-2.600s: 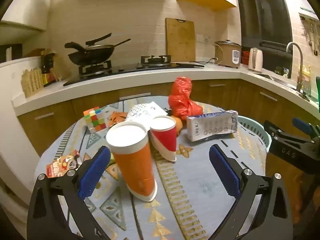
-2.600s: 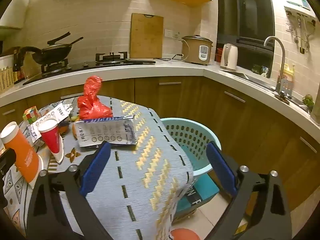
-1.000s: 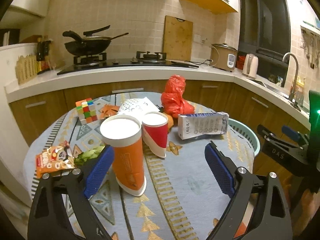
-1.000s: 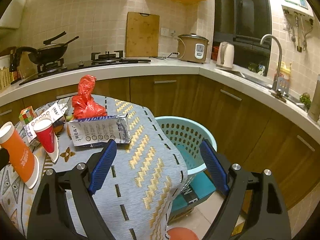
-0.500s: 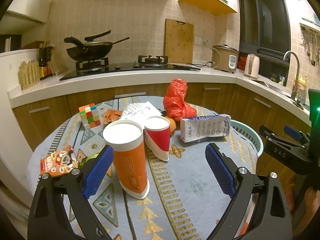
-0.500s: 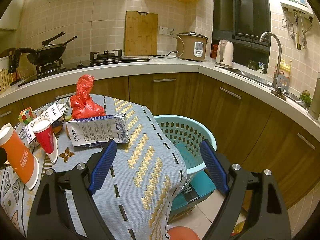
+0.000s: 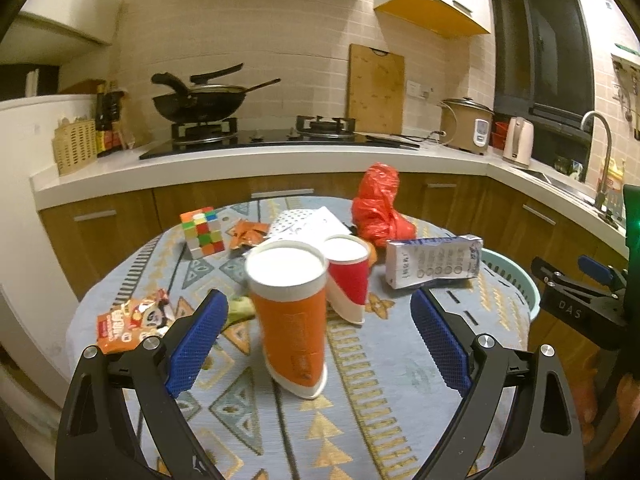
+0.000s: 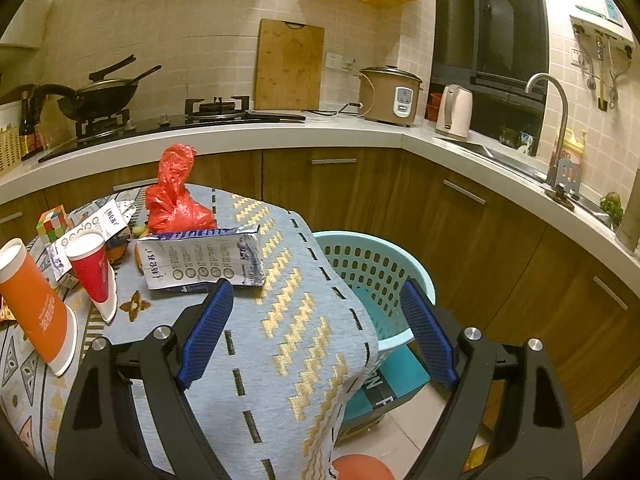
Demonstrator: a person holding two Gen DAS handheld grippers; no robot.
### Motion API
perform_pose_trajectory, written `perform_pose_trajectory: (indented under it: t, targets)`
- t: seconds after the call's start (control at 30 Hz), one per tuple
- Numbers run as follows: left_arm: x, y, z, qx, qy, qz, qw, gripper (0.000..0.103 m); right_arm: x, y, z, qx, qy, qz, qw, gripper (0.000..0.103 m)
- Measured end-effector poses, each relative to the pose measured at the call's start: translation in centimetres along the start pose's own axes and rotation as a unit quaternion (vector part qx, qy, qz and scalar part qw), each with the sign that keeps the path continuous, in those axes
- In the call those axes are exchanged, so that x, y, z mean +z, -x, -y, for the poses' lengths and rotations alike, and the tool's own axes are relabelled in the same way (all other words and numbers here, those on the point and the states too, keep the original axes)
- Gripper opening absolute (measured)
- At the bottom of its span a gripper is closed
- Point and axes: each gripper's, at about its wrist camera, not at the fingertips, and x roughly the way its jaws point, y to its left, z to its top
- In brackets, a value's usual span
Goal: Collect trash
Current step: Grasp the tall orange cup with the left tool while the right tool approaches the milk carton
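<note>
Behind the orange cup (image 7: 290,316) we lose most of a green scrap (image 7: 240,307), and we cannot tell what it is. The red cup (image 7: 347,276) hides part of an orange thing (image 7: 372,255) behind it. The basket (image 8: 368,264) is partly covered by the tablecloth (image 8: 280,320). At the right-wrist view's bottom edge, a round orange object (image 8: 358,468) is cut off.

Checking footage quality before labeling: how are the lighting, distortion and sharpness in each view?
Left wrist: warm dim indoor light, strong fisheye bending of the counter, dark vignetted corners, orange cup slightly soft. Right wrist: same warm cast and curvature, carton print readable, dark window.
</note>
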Motion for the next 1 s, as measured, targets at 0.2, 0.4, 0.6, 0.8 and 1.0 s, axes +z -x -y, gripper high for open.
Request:
perform_pose_trajectory:
  t: [0.2,0.4,0.6,0.8,1.0]
  targets:
    - [-0.1,-0.8,-2.1,0.016,0.022,-0.011,0.9996,0.09,0.1,-0.4,-1.3,0.028,0.01,-0.002,1.0,0.074]
    - [-0.3,-4.5,-1.6,0.024,0.006,-0.056,0.9981,0.091,0.2,-1.9,-2.0,0.05,0.014,-0.021,0.998,0.061]
    - [-0.2,-7.4,-1.6,0.047,0.008,-0.071,0.9963,0.09,1.3,-4.1,-0.7,0.077,-0.002,-0.031,0.997,0.06]
    - [-0.4,-9.1,-1.8,0.058,0.012,-0.084,0.9947,0.076,2.4,-7.4,-0.5,0.111,-0.003,-0.05,0.993,0.06]
    - [-0.8,-9.9,-2.0,0.054,0.015,-0.096,0.9939,0.05,2.4,-10.6,-1.1,0.126,-0.001,-0.072,0.989,0.06]
